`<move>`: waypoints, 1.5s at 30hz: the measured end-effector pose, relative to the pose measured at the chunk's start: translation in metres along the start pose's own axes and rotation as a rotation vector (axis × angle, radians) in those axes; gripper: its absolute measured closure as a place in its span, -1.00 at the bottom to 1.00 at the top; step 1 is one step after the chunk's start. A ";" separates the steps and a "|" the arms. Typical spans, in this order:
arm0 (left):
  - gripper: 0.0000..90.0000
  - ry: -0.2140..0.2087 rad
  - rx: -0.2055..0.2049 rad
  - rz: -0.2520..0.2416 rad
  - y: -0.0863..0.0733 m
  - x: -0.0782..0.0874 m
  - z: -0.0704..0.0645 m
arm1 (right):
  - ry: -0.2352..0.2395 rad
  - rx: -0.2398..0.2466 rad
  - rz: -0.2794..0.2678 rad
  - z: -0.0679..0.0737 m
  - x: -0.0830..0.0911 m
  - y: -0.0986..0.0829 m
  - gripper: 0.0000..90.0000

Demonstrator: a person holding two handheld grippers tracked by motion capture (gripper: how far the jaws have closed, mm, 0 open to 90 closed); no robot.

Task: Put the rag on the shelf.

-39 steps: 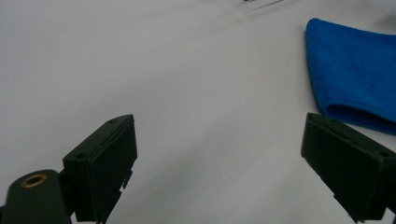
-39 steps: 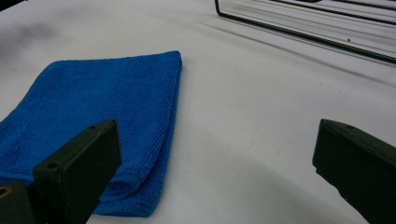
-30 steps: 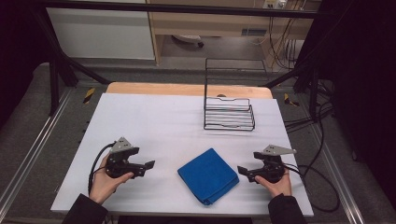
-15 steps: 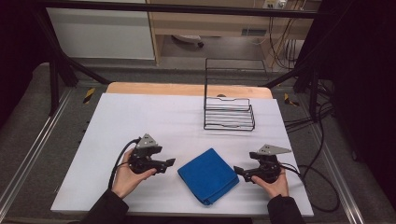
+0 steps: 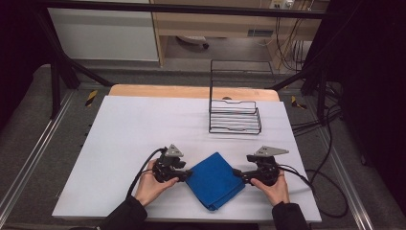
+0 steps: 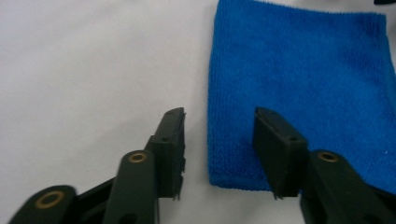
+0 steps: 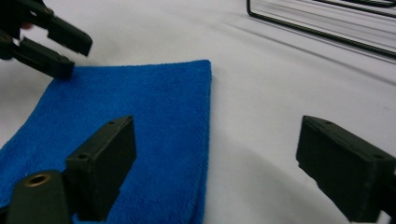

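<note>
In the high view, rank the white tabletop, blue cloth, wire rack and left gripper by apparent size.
1. white tabletop
2. blue cloth and wire rack, too alike to rank
3. left gripper

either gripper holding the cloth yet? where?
Nothing held. Left gripper and right gripper are both open, each straddling an edge of the blue cloth.

Cloth [image 5: 214,180] before wire rack [image 5: 235,120], on table [image 5: 134,124]

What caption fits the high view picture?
Left gripper and right gripper flank a folded blue cloth.
</note>
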State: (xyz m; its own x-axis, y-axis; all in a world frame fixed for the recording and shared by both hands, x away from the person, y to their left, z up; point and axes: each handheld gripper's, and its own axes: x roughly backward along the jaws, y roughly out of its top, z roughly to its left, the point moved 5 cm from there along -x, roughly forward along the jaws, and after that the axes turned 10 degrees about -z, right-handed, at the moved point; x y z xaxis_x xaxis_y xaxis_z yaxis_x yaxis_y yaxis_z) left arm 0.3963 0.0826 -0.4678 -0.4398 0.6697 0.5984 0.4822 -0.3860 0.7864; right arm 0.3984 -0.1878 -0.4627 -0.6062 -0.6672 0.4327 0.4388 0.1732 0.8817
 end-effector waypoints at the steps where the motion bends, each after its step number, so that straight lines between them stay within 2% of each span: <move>1: 0.30 -0.004 -0.001 0.012 -0.002 -0.002 0.000 | 0.006 -0.004 0.011 0.003 -0.006 0.002 -0.62; 5: 0.42 -0.019 0.006 0.030 -0.007 -0.003 -0.001 | 0.014 0.011 0.028 0.006 -0.017 0.007 -0.48; 6: 0.48 -0.021 0.008 0.033 -0.007 -0.003 -0.001 | 0.017 0.021 0.035 0.009 -0.024 0.010 -0.39; 11: 0.54 -0.022 0.002 0.049 -0.010 -0.005 -0.004 | 0.014 0.019 0.046 0.011 -0.038 0.015 -0.25; 13: 0.57 -0.020 -0.002 0.048 -0.010 -0.005 -0.004 | 0.025 0.003 0.035 0.011 -0.049 0.020 -0.10; 16: 0.61 -0.019 -0.003 0.047 -0.011 -0.005 -0.006 | 0.019 0.008 0.037 0.010 -0.057 0.023 -0.01; 20: 0.70 -0.020 -0.008 0.049 -0.011 -0.006 -0.008 | 0.024 -0.012 0.061 0.009 -0.071 0.021 0.13; 22: 0.76 -0.018 -0.010 0.049 -0.011 -0.006 -0.009 | 0.012 -0.011 0.097 0.007 -0.076 0.015 0.22; 27: 0.84 -0.016 -0.008 0.049 -0.011 -0.007 -0.011 | 0.014 0.006 0.126 0.008 -0.078 0.010 0.35; 28: 0.86 -0.015 -0.007 0.051 -0.011 -0.007 -0.011 | 0.021 0.000 0.127 0.009 -0.078 0.009 0.44; 34: 0.90 -0.019 -0.003 0.057 -0.010 -0.006 -0.011 | 0.029 -0.012 0.127 0.011 -0.079 0.007 0.61; 35: 0.91 -0.019 -0.003 0.056 -0.010 -0.006 -0.011 | 0.043 -0.018 0.127 0.013 -0.079 0.007 0.74; 38: 0.91 -0.017 -0.003 0.055 -0.009 -0.004 -0.012 | 0.055 -0.029 0.128 0.014 -0.080 0.007 0.84; 41: 0.91 -0.015 0.007 0.050 -0.009 -0.001 -0.012 | 0.059 -0.011 0.129 0.016 -0.079 0.011 0.88; 45: 0.92 -0.008 0.022 0.048 -0.012 0.007 -0.012 | 0.071 0.077 0.104 0.027 -0.087 0.027 0.90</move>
State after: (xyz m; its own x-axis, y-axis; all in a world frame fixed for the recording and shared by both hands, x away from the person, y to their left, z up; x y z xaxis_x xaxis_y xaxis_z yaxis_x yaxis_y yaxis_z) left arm 0.3784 0.0839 -0.4709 -0.4099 0.6556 0.6342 0.5194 -0.4038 0.7531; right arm 0.4444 -0.1055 -0.4715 -0.5108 -0.6919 0.5103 0.4431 0.2968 0.8459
